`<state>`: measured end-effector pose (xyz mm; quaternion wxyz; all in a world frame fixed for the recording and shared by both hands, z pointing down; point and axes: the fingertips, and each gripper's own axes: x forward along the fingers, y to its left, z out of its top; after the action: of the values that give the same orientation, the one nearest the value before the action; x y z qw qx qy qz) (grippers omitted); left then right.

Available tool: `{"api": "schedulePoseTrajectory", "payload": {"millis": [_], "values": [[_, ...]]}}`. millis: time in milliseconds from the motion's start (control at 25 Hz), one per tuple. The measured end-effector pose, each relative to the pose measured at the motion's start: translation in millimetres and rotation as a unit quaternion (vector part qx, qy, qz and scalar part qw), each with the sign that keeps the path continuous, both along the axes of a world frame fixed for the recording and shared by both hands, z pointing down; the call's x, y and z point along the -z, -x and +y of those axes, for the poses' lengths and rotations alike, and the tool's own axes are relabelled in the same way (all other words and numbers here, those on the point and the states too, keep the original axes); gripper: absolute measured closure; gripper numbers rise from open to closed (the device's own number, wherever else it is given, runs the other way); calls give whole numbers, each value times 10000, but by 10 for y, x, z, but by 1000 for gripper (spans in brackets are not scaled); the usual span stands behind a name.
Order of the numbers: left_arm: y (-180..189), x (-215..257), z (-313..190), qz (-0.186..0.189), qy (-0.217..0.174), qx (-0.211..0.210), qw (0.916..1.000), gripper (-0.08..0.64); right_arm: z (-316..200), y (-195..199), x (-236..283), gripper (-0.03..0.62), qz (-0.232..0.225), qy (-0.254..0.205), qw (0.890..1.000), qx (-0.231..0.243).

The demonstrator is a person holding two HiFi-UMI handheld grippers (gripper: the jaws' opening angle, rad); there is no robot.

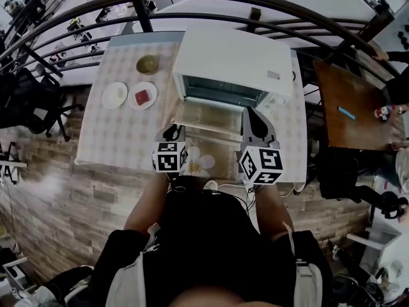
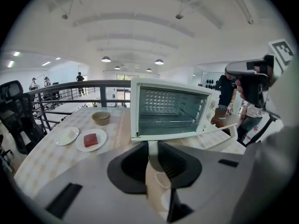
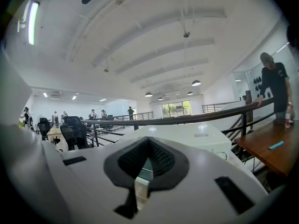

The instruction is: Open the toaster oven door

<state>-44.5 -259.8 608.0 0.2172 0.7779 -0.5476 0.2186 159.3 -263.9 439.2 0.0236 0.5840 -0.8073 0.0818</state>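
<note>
The white toaster oven (image 1: 233, 59) stands at the back of the checked table (image 1: 121, 133). Its glass door (image 1: 208, 117) hangs open, lying flat toward me. In the left gripper view the oven (image 2: 168, 107) shows its wire rack, and the door's white handle (image 2: 238, 130) runs off to the right. My left gripper (image 1: 171, 133) is at the door's front left corner. Its jaws (image 2: 153, 149) stand a narrow gap apart, with only a white strip and tablecloth showing between them. My right gripper (image 1: 254, 123) hovers over the door's right side (image 2: 250, 83), its jaws (image 3: 144, 171) slightly apart and holding nothing.
Left of the oven sit a plate with a red piece (image 1: 142, 96), a white plate (image 1: 115, 94) and a small bowl (image 1: 147, 64). A black railing (image 1: 192, 18) curves behind the table. A brown table (image 1: 351, 107) stands to the right, with a person beside it.
</note>
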Motion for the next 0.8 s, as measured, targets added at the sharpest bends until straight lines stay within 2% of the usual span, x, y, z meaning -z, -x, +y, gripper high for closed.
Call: {"api": "schedulePoseTrajectory", "payload": {"millis": [360,800], "values": [[51,-184,131,-162,-205,187,9995,486,13,186,-126,589,85,100,9996,267],[74,-468,315,-245,-43,176,9995,488,60,262,-149,589,176,117,9992,350]]}}
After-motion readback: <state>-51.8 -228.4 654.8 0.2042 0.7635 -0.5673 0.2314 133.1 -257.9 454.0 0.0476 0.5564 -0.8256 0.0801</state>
